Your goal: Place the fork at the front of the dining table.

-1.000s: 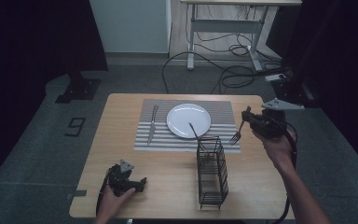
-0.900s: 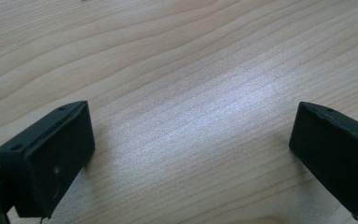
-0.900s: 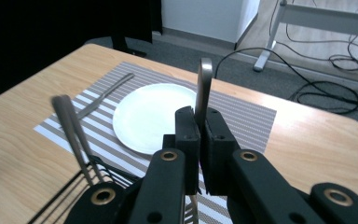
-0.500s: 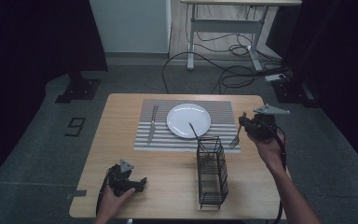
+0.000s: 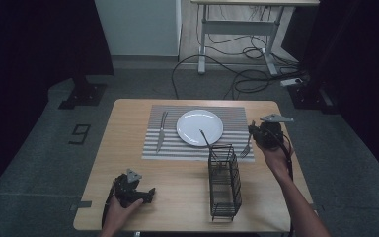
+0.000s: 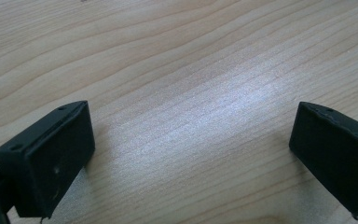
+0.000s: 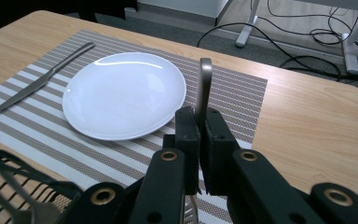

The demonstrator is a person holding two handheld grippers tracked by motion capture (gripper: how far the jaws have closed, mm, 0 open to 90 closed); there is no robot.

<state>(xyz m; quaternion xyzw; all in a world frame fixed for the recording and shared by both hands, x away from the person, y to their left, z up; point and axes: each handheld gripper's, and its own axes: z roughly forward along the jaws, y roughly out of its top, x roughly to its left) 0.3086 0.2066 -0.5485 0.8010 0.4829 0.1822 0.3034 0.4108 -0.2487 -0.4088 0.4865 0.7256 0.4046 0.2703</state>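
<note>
**Fork clamped in the right-hand tool, left-hand tool idle on the wood**

At the right edge of the light wooden table [image 5: 128, 148], the right gripper [image 5: 253, 132] has its two black jaws closed tight on a slim silver metal fork [image 5: 247, 146]. From the high view the fork hangs below the gripper with its tines pointing toward the near side of the table, just beside the upper right corner of the black wire cutlery basket [image 5: 224, 182], which stands upright between the two hands. Along the right gripper view, the fork's handle [image 7: 203, 86] sticks up straight from between the pressed jaws of the right gripper [image 7: 199, 128], over the grey-and-white striped woven placemat [image 7: 242, 98].

On that placemat sits a round white ceramic plate [image 5: 199, 127], and a silver metal knife [image 5: 161, 131] lies on the stripes to its left, apart from the plate. A thin metal utensil handle [image 5: 205, 138] leans out of the basket toward the plate's near rim; what kind of utensil it is cannot be told.

Near the front left corner of the table, the left gripper [image 5: 143, 193] rests low in the person's hand. Its own view shows the left gripper [image 6: 191, 154] with jaws spread wide, bare wood grain between them and nothing held
</note>
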